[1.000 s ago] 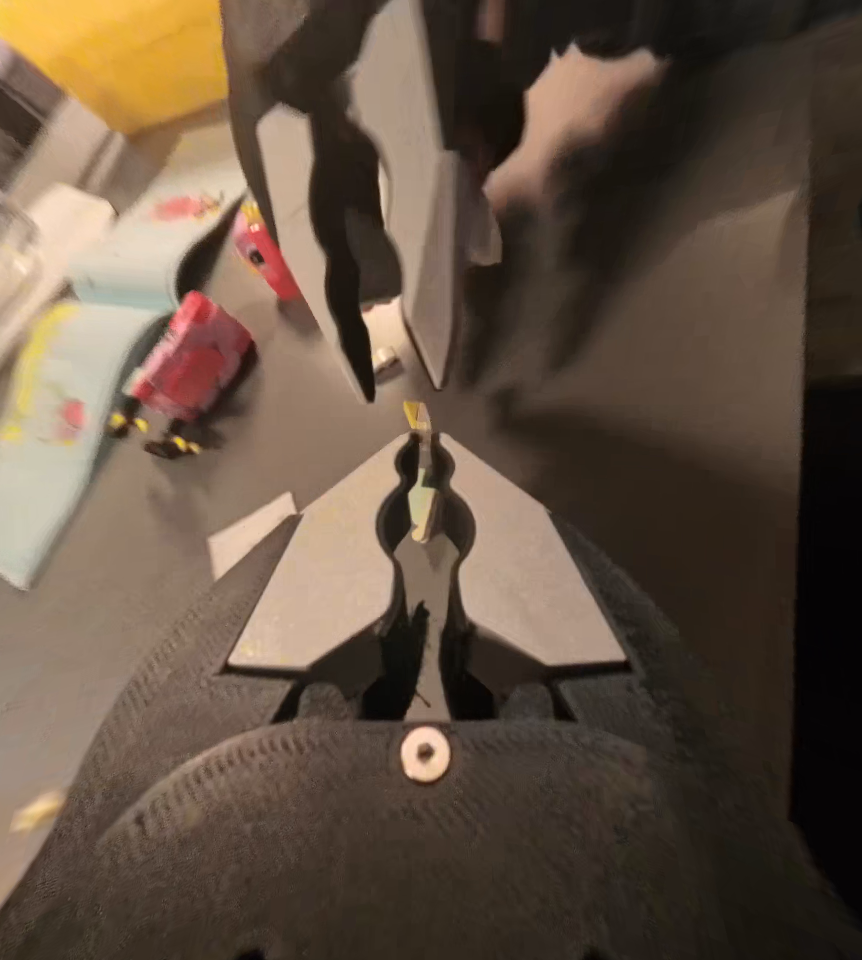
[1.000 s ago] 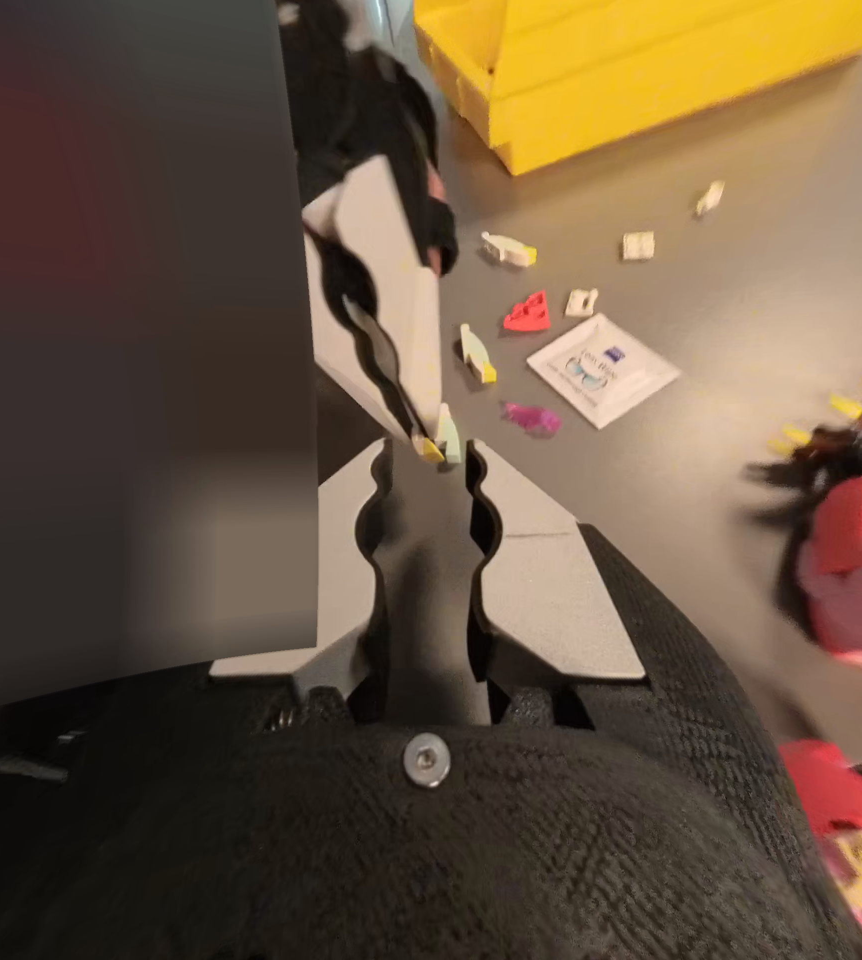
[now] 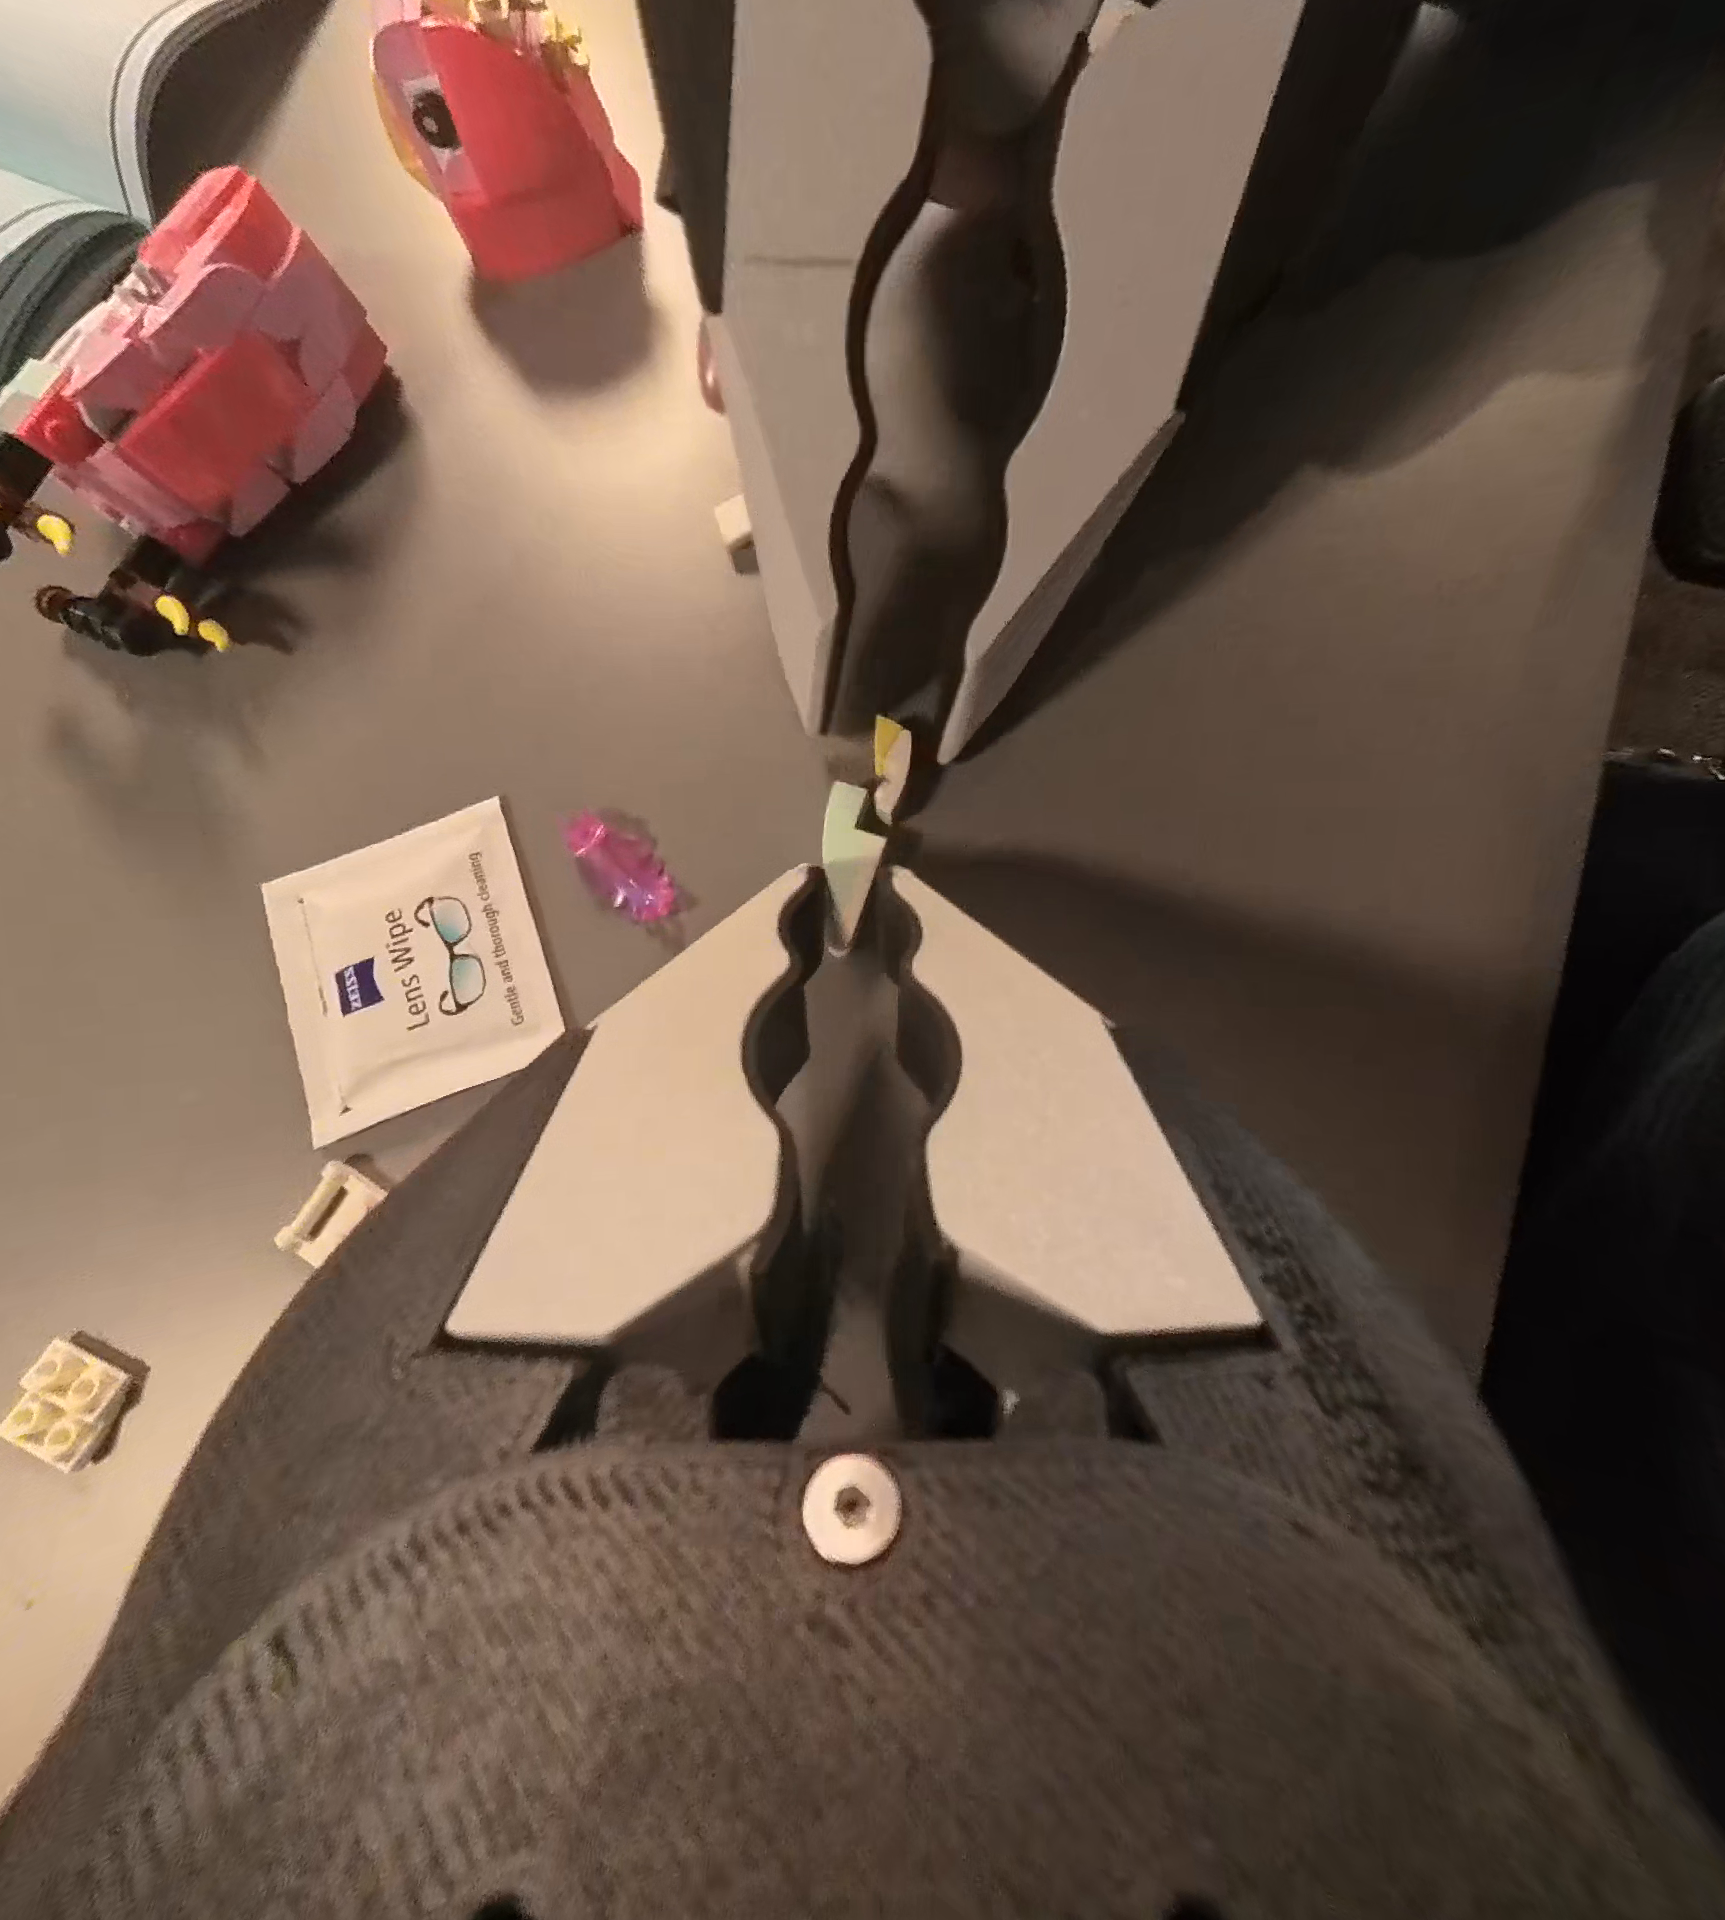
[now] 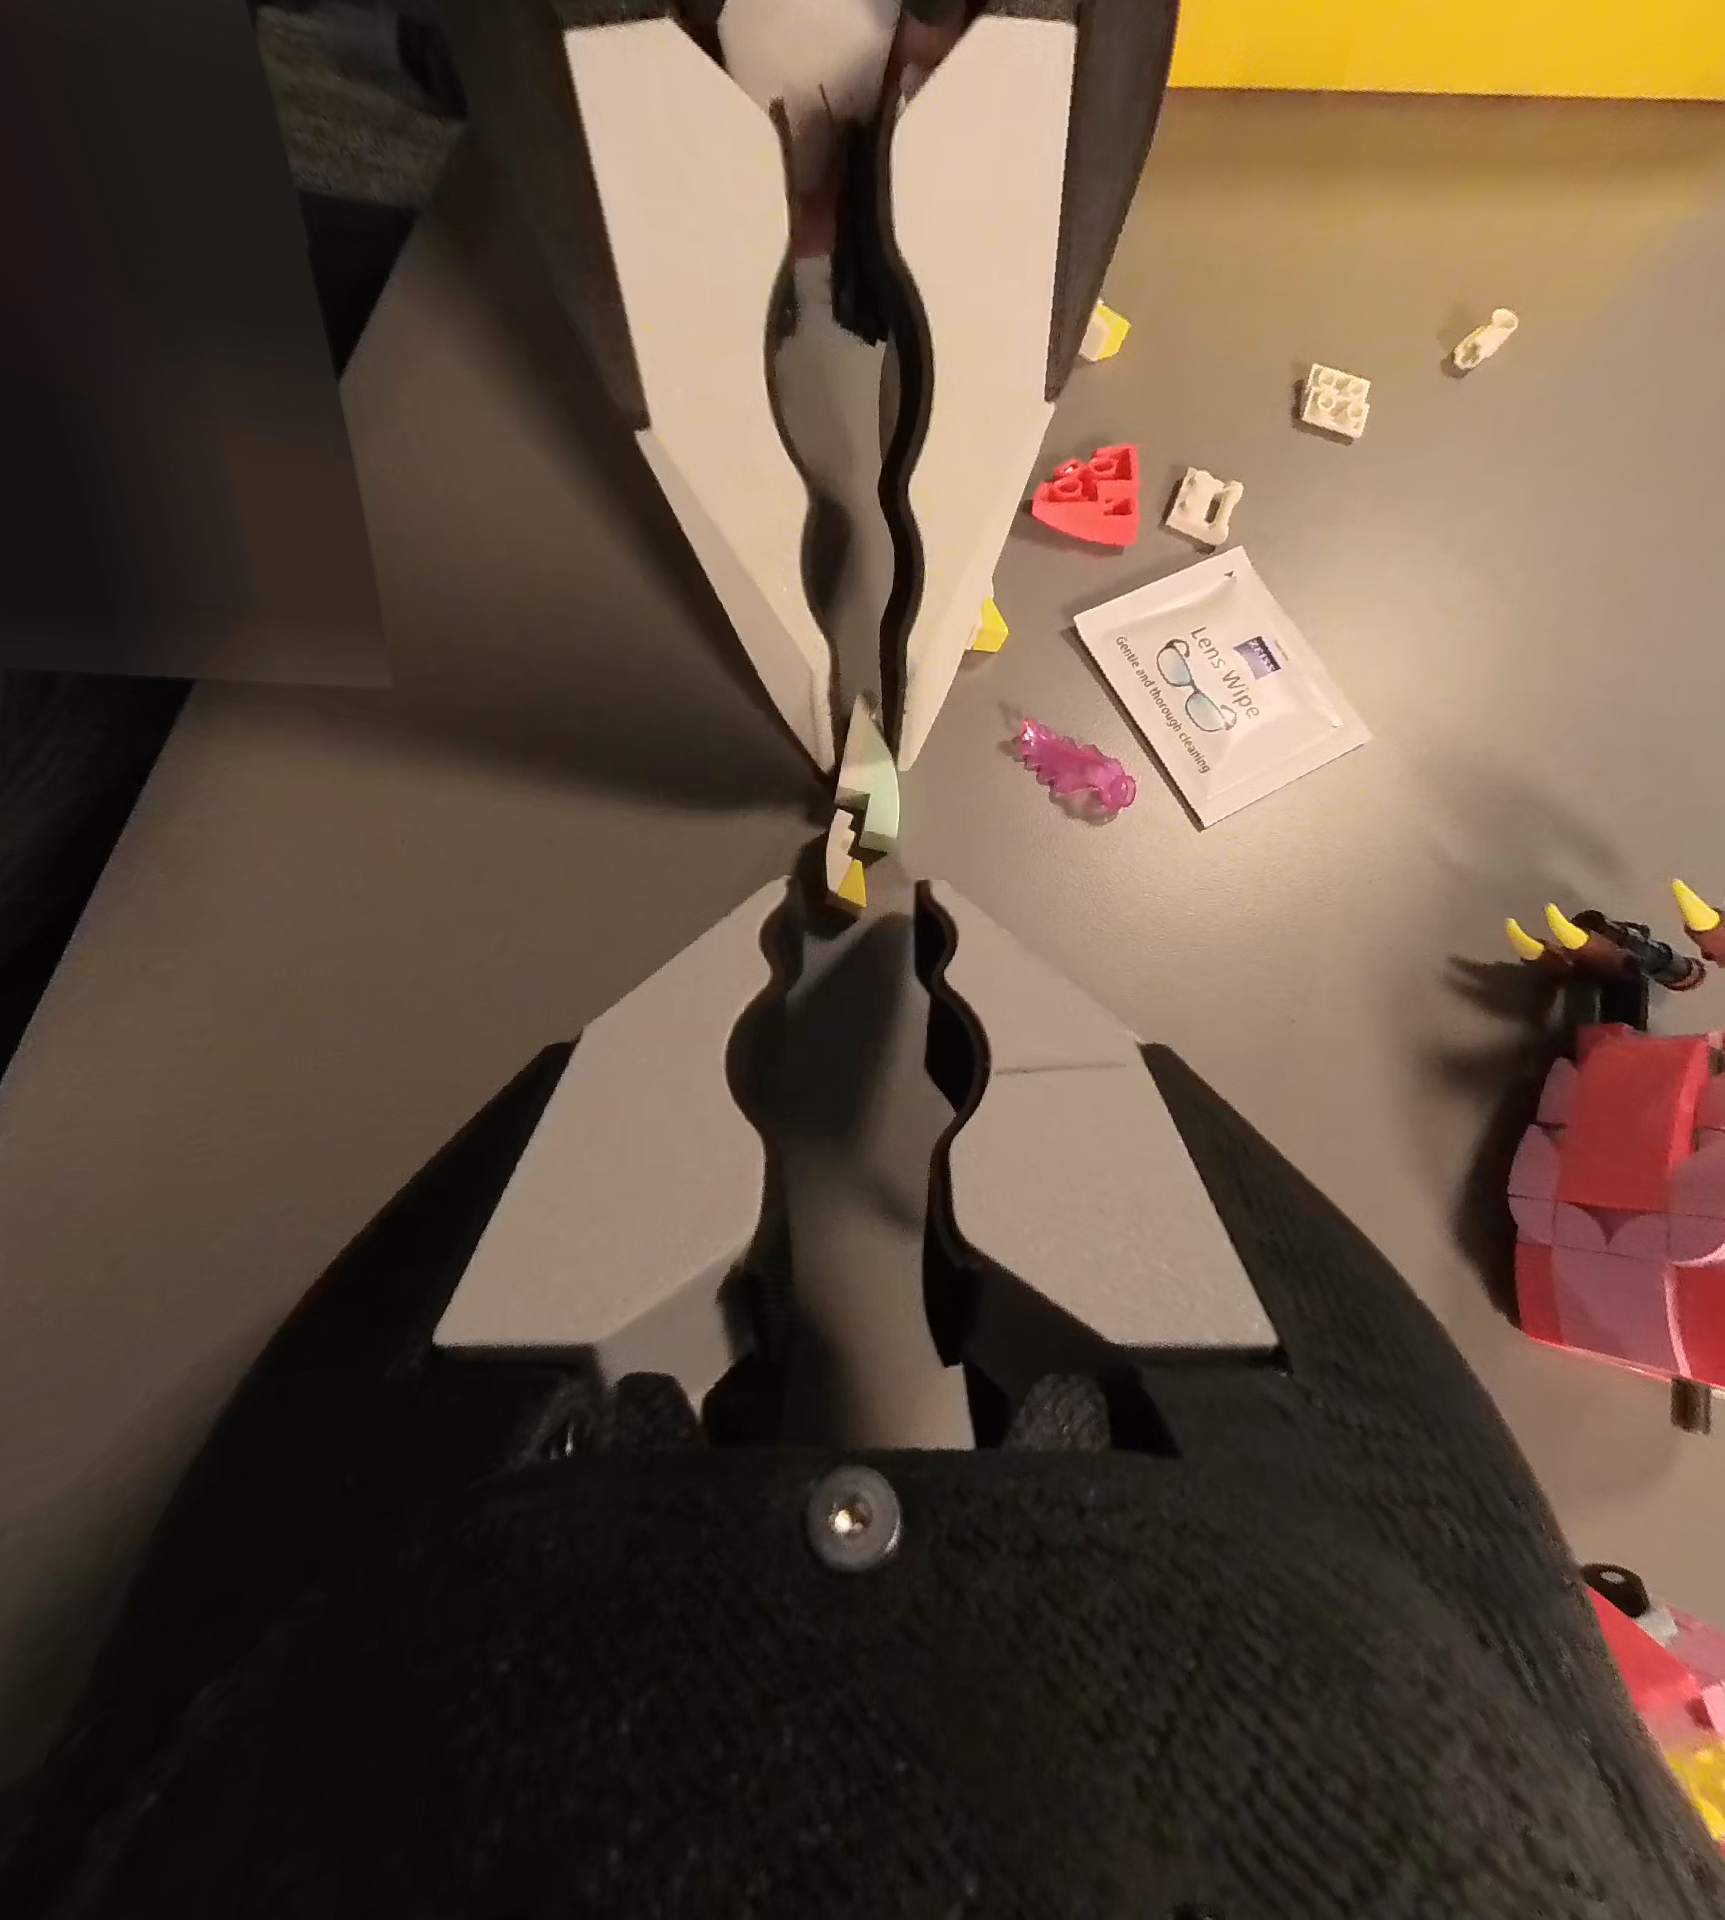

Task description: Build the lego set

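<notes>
Left wrist view: the left hand-held gripper [image 3: 856,883] is pinching the narrow end of a small mint-green wedge-shaped plastic brick [image 3: 850,847] between its tips, above the grey counter [image 3: 1253,935]. Just beyond, a small white-and-yellow stepped plastic brick [image 3: 891,764] meets the green one at a toothed joint, right at the tips of the right hand-held gripper [image 3: 884,727]. The hold is only on the taper — any twist could let the wedge slip out and fall among the translucent pink plastic piece [image 3: 624,868] and white paper sachet [image 3: 411,966] to the left.

Right wrist view: the right hand-held gripper [image 4: 853,888] stands spread, its pads clear of the white-and-yellow brick [image 4: 845,862], which seems to hang only by its joint with the green wedge [image 4: 873,790]. If that joint is not fully seated, the brick could drop — or the far gripper's pinch could lever the pair apart. Loose pieces near the far right invite confusion: a red wedge plate [image 4: 1086,499] and a red-and-pink brick model [image 4: 1668,1195].
</notes>
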`<state>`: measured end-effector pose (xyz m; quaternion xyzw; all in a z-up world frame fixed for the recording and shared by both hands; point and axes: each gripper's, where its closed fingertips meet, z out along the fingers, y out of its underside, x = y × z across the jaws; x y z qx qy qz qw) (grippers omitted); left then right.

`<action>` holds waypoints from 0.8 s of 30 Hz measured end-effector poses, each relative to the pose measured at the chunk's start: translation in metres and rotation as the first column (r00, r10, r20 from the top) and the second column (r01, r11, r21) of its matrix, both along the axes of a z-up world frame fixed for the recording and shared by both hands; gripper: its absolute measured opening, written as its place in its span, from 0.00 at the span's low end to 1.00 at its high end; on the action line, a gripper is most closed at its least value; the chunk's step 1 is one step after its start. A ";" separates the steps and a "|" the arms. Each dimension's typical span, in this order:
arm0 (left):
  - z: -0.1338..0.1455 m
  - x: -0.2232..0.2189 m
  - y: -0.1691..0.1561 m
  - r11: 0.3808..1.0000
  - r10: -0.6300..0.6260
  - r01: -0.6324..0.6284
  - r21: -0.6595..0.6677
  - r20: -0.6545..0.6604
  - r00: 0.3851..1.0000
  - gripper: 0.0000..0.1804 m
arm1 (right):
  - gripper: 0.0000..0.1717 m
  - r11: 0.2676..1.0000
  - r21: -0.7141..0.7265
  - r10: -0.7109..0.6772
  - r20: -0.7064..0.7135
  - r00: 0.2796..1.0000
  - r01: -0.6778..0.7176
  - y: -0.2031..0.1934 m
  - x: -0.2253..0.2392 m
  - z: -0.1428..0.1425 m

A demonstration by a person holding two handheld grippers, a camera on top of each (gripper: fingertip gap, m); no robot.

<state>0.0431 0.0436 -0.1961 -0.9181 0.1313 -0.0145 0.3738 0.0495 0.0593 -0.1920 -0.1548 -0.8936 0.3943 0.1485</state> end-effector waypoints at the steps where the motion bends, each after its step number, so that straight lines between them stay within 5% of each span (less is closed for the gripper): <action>1: 0.000 0.000 0.000 1.000 0.000 0.000 -0.002 0.004 1.000 0.05 | 0.13 1.000 -0.001 -0.003 -0.003 1.000 0.003 0.000 -0.001 0.000; 19: 0.000 0.009 0.004 0.997 -0.072 0.072 -0.012 0.027 0.997 0.04 | 0.05 0.999 -0.034 0.013 0.015 1.000 -0.012 -0.008 0.002 -0.001; 24: 0.001 0.007 0.002 0.996 -0.079 0.081 0.025 -0.068 0.995 0.04 | 0.04 0.993 0.104 0.064 -0.160 0.985 -0.048 -0.010 0.000 0.001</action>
